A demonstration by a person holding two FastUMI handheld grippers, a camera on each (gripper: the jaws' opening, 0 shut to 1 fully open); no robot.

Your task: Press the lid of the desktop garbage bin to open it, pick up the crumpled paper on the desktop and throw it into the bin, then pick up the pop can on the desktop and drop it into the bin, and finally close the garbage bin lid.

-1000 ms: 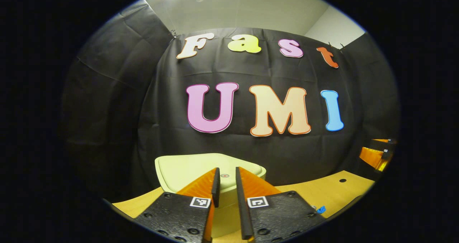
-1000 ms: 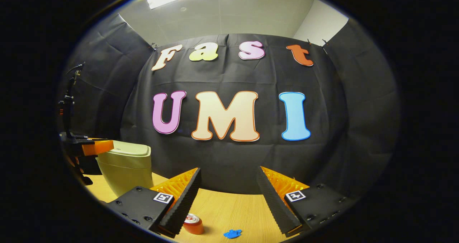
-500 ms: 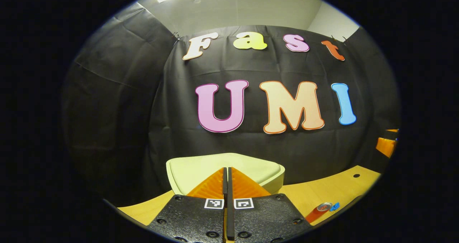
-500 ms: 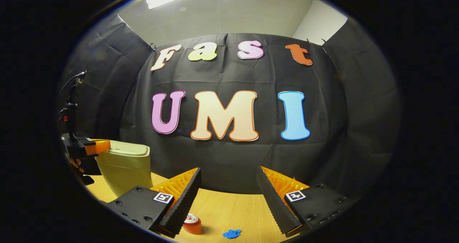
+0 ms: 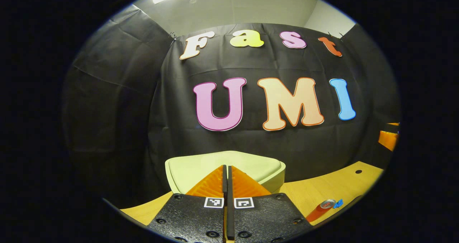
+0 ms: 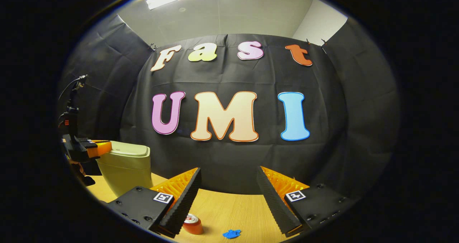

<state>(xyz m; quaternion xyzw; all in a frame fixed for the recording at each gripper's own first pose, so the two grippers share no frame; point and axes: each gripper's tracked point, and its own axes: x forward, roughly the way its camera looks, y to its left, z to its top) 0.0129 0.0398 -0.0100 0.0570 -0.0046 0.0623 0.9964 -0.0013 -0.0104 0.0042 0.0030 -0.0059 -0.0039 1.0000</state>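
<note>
While the lid (image 5: 222, 164) is down on the bin (image 6: 125, 167), I hold my left gripper (image 5: 225, 169) over it with the fingers pressed together and nothing between them. I judge that is deliberate: a closed tip makes one blunt point for pushing the lid, which the task wants first. In the left gripper view the joined tips lie across the lid's near half; whether they touch it I cannot tell. From the right gripper view the same gripper (image 6: 94, 148) comes in level from the bin's left, its tip at the lid's edge, a hand (image 6: 77, 164) under it.

The bin stands at the left of the table (image 6: 229, 207), near the back cloth, so both things to be thrown away lie to its right, well apart from it. The can (image 6: 192, 224) stands upright on the table, just beside my right gripper's inner finger (image 6: 181, 200) in that view. The paper (image 6: 231, 233), a small blue scrap, lies a little right of the can, apart from it. In the left gripper view the can (image 5: 320, 210) and paper (image 5: 338, 202) sit close together at the table's near edge.

My right gripper (image 6: 228, 178) hangs above the table, pointed level at the back cloth, its fingers spread wide and empty. I take it as waiting there, already opened for the paper, which lies below the gap between its fingers.
</note>
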